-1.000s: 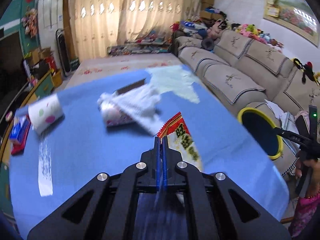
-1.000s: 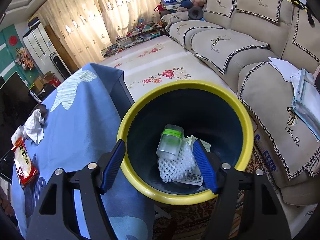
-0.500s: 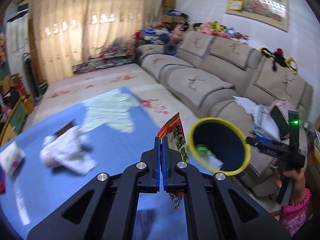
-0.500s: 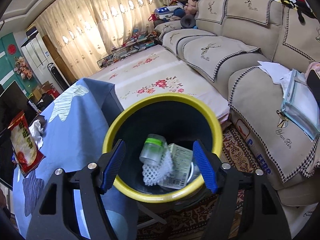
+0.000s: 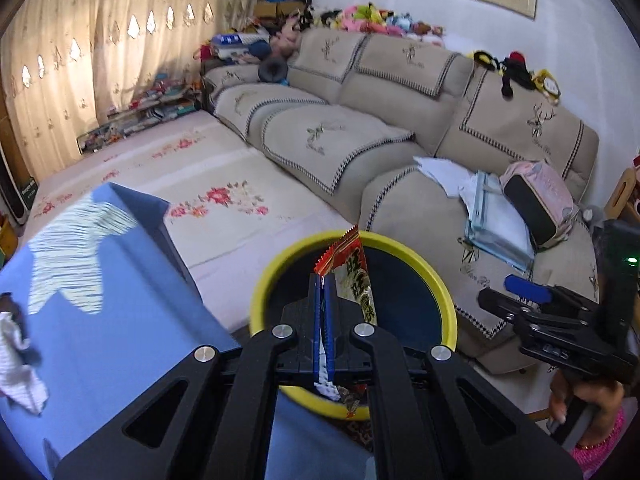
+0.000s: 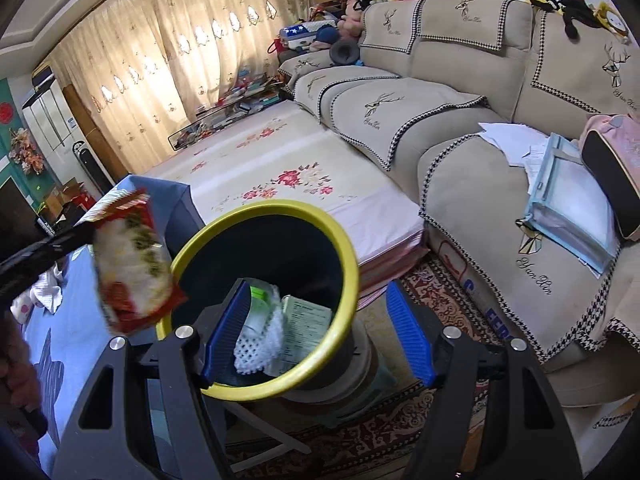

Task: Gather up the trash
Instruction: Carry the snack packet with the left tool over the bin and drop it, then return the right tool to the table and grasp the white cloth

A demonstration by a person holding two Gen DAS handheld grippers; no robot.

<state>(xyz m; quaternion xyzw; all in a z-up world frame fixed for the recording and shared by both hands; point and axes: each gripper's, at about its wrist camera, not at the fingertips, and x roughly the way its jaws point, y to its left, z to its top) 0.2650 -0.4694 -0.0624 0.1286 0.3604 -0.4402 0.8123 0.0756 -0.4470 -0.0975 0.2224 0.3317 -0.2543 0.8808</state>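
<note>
My left gripper (image 5: 323, 280) is shut on a red and white snack wrapper (image 5: 352, 276) and holds it over the yellow-rimmed dark bin (image 5: 436, 284). In the right wrist view the wrapper (image 6: 132, 264) hangs at the bin's (image 6: 304, 216) left rim. My right gripper (image 6: 316, 328) is open, its blue pads either side of the bin's right rim; I cannot tell if they touch it. A plastic bottle (image 6: 260, 304), white foam net (image 6: 260, 344) and a paper carton (image 6: 306, 320) lie inside the bin.
A blue-clothed table (image 5: 112, 344) stands left of the bin, with a crumpled white tissue (image 5: 16, 356) on it. A beige sofa (image 6: 500, 128) with papers and a pink bag runs along the right. A patterned rug (image 6: 400, 432) lies under the bin.
My left gripper has carried the wrapper from the table rightward to over the bin. The bin has tilted and come closer in the right wrist view.
</note>
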